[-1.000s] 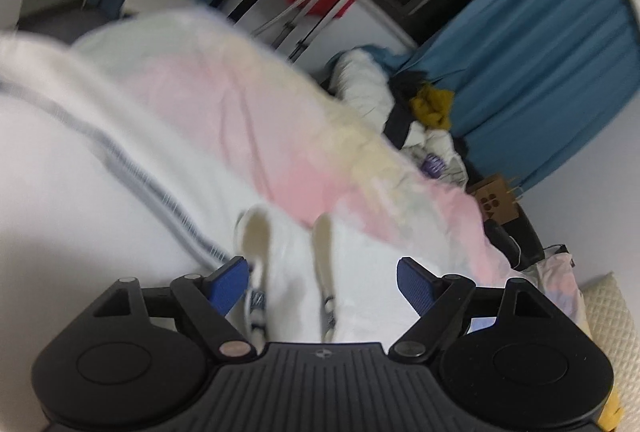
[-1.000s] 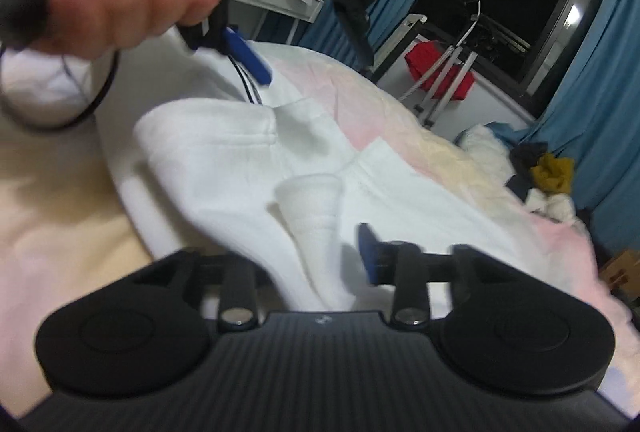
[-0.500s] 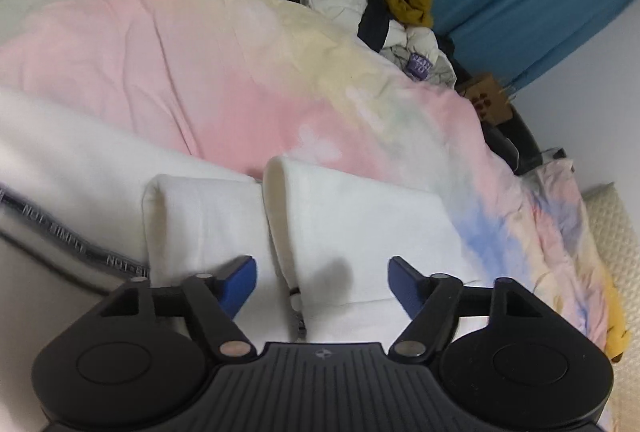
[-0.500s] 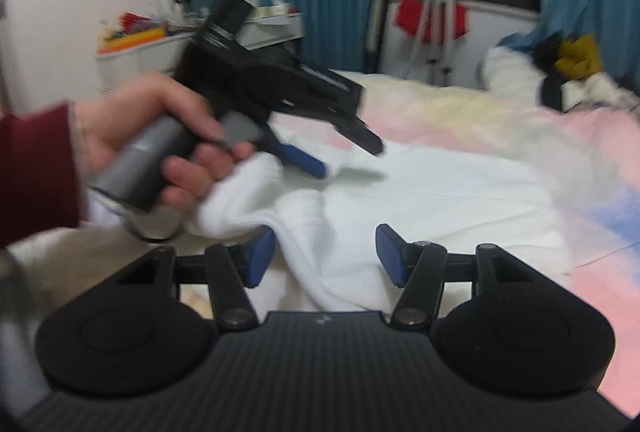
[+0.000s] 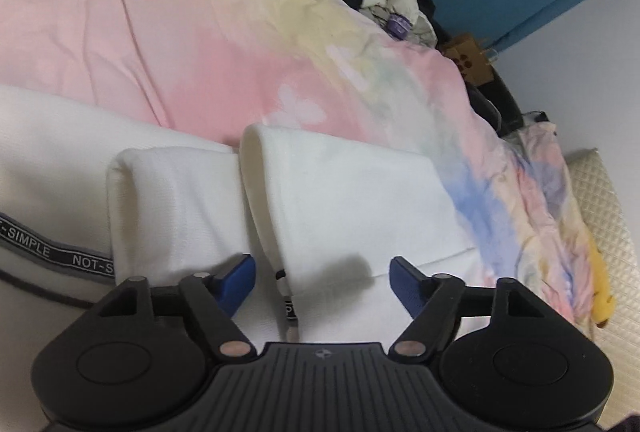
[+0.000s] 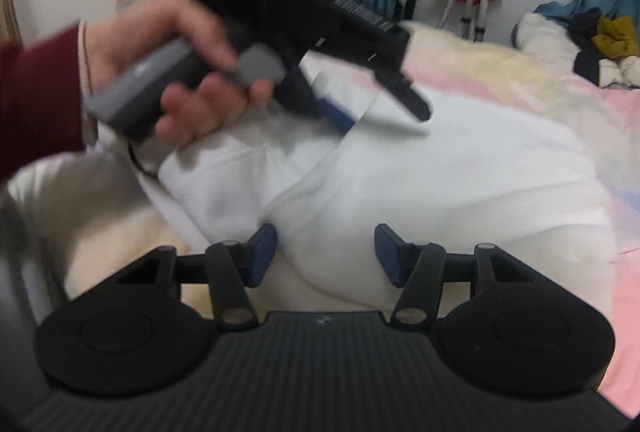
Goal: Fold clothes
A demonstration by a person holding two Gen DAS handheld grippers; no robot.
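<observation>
Both grippers have let go and backed off since a second ago, when the right one was pinching a cuff of the white garment (image 5: 348, 199); the left view has also swung from the striped hem to the two folded-in cuffs. Now the left gripper (image 5: 322, 286) hovers just above the cloth with its blue pads spread wide and nothing between them. The right gripper (image 6: 325, 258) is likewise spread, poised over the near edge of the garment without gripping it. In the right view the person's left hand (image 6: 188, 71) holds its tool above the far side of the cloth, blurred by motion.

The garment lies on the pastel bedspread (image 5: 208, 43), sleeves brought in and lying side by side across the body, a grey lettered band (image 5: 52, 252) showing at the left. By my reading the sleeve folds are done; the body remains to be doubled over and smoothed.
</observation>
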